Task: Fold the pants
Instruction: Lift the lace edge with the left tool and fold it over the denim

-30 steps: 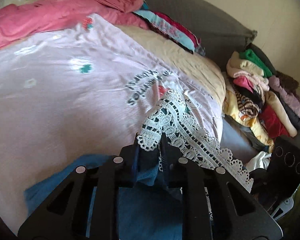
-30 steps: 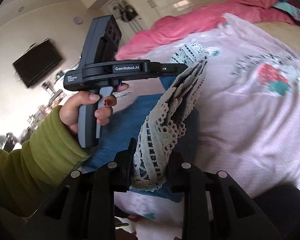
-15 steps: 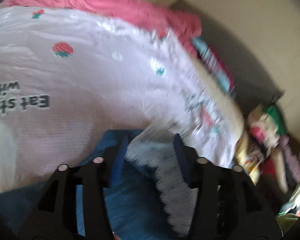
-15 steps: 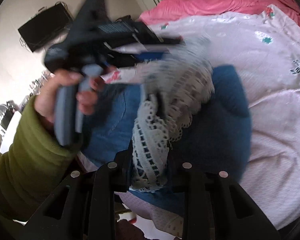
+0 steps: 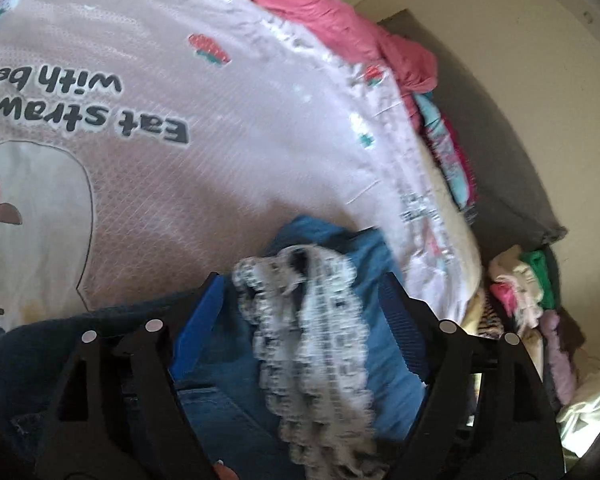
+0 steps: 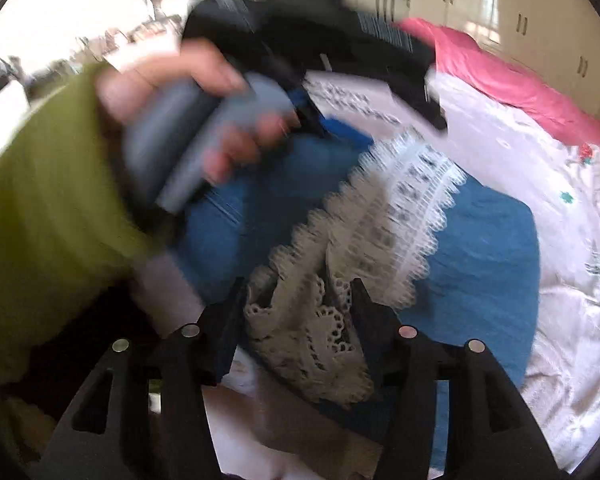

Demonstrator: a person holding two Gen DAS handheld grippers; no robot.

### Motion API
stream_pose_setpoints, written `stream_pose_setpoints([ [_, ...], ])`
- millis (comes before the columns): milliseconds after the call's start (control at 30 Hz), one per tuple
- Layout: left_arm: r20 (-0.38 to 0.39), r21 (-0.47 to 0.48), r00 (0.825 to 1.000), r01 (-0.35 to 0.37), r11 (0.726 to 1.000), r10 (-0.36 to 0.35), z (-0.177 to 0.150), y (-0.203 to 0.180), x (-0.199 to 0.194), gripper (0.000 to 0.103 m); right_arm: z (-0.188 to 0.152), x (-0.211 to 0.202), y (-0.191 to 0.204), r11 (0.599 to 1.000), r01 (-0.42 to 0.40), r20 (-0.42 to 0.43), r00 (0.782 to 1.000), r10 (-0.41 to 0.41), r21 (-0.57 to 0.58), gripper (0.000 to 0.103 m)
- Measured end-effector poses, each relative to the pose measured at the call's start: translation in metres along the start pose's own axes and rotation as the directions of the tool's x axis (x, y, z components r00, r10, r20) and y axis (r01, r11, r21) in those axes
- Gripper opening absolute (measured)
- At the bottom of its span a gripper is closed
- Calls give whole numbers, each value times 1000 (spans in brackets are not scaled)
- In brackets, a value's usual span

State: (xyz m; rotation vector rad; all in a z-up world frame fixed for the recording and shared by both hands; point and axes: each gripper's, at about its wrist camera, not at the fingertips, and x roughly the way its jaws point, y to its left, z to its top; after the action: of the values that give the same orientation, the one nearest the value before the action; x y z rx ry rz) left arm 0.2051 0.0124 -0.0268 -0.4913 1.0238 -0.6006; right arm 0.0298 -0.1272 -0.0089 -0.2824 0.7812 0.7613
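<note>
Left gripper (image 5: 300, 292): jaws are spread wide, the lace hem lying loose between them, not pinched.
Right gripper (image 6: 300, 300): jaws stand narrow around bunched lace; whether it is actually clamped cannot be told through the blur.
Pants (image 6: 480, 248): blue denim with a white lace trim (image 6: 400, 208), heaped near the grippers on the pale bedspread (image 5: 220, 160).
Handling: denim is judged soft but fairly weighty; the lace is delicate and snag-prone, so the denim edge or waistband is better gripped.
Writing: "Eat straw… with bea…" is read on the bedspread, partly cut off.
</note>
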Motion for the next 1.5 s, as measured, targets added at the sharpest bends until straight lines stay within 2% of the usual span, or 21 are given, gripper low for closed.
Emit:
stream_pose_setpoints([
  [100,9,12,1000,-9,1000,9,0,-1,2,71,-2,-24,-5,999,-27,74,997,25,28,53],
  [233,27,31,1000,-15,999,14,0,-5,4,71,-11,-36,-12,999,-9,75,997,5,49,56],
  [300,44,44,999,-30,999,28,-1,-8,4,58,-18,-35,-13,998,-3,54,999,-1,61,56],
  [333,43,48,999,-30,998,28,-1,-9,4,47,-18,-33,-12,998,-1,46,999,-2,63,56],
  [367,42,52,999,-32,998,30,-2,-10,4,45,-25,-34,-7,998,0,40,999,-2,62,56],
  [533,43,50,999,-27,998,25,-2,-8,3,45,-31,-23,1,997,21,18,1000,-23,77,56],
  [667,29,58,999,-32,998,30,-4,-9,7,45,-28,-11,0,994,-10,9,1000,9,112,56],
  [733,22,81,999,-48,996,46,-6,-13,11,45,-27,-2,1,994,17,-11,1000,-16,104,55],
  [800,23,99,998,-65,993,63,-7,-17,13,45,-25,6,1,994,51,-27,998,-48,95,46],
  [833,26,108,997,-73,992,70,-8,-19,13,42,-26,7,0,994,57,-28,998,-54,95,37],
  [867,25,112,997,-75,991,72,-9,-19,14,36,-26,7,-3,993,45,-22,999,-43,106,26],
  [900,24,111,997,-75,991,73,-9,-19,15,33,-26,6,-8,991,24,-21,1000,-22,131,21],
  [967,24,101,999,-49,994,47,-9,-18,14,18,-26,4,-16,984,-18,-15,1000,21,175,19],
  [1067,53,95,999,-12,995,7,-7,-21,6,16,-24,-4,-23,972,-66,15,998,64,225,18],
  [1167,98,125,995,-10,992,-2,-5,-29,-6,16,-12,-8,-17,983,-68,29,998,64,169,18],
  [1233,110,133,992,-73,988,59,-2,-26,-7,16,-5,1,-12,989,-61,7,998,61,133,18],
  [1300,87,113,991,-115,987,105,-2,-17,-1,16,-1,16,-7,990,-76,-38,996,81,119,19],
  [1400,43,63,992,-120,991,117,-2,0,8,17,-2,24,5,997,-51,-60,997,54,53,22],
  [1500,39,86,989,-144,986,141,-2,-1,11,21,-5,24,10,999,-42,-46,998,43,28,25],
])
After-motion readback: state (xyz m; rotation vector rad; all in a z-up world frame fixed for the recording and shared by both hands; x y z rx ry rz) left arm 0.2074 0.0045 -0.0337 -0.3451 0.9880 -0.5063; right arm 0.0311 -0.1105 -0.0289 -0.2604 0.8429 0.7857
